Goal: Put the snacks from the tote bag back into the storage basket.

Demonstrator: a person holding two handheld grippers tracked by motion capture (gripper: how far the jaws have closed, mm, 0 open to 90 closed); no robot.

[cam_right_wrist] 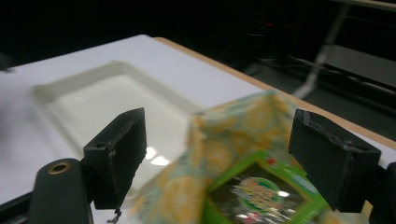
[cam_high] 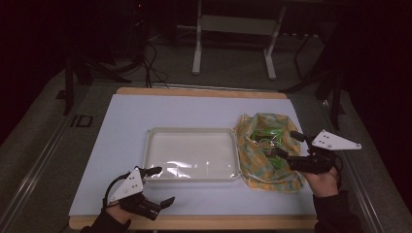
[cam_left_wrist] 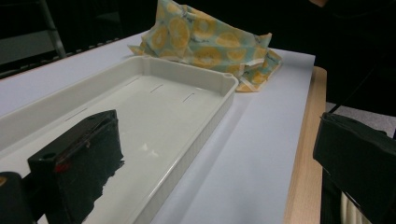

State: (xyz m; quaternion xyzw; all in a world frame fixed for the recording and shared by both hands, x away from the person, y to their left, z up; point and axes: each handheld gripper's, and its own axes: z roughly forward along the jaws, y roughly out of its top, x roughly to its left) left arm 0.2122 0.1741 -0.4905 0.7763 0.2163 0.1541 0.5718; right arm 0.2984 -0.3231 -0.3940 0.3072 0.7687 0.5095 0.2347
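Note:
A yellow-and-teal lemon-print cloth bag (cam_high: 262, 167) lies on the right of the white table sheet. It gapes open around a green snack packet (cam_high: 268, 141). My right gripper (cam_high: 285, 143) hovers open over the bag's mouth. In the right gripper view its jaws (cam_right_wrist: 219, 135) stand wide apart above the green packet (cam_right_wrist: 257, 191) and the cloth (cam_right_wrist: 224, 140), gripping nothing. An empty white plastic tray (cam_high: 189, 130) sits mid-table. My left gripper (cam_high: 163, 186) is open near the tray's front left corner, low over the table.
The white sheet (cam_high: 165, 109) covers a wooden table whose edge (cam_high: 194, 222) runs along the front. In the left gripper view the tray's rim (cam_left_wrist: 187, 70) stretches ahead and the bag (cam_left_wrist: 205, 42) lies beyond it. Dark floor, cables and a metal frame (cam_high: 233, 29) lie behind.

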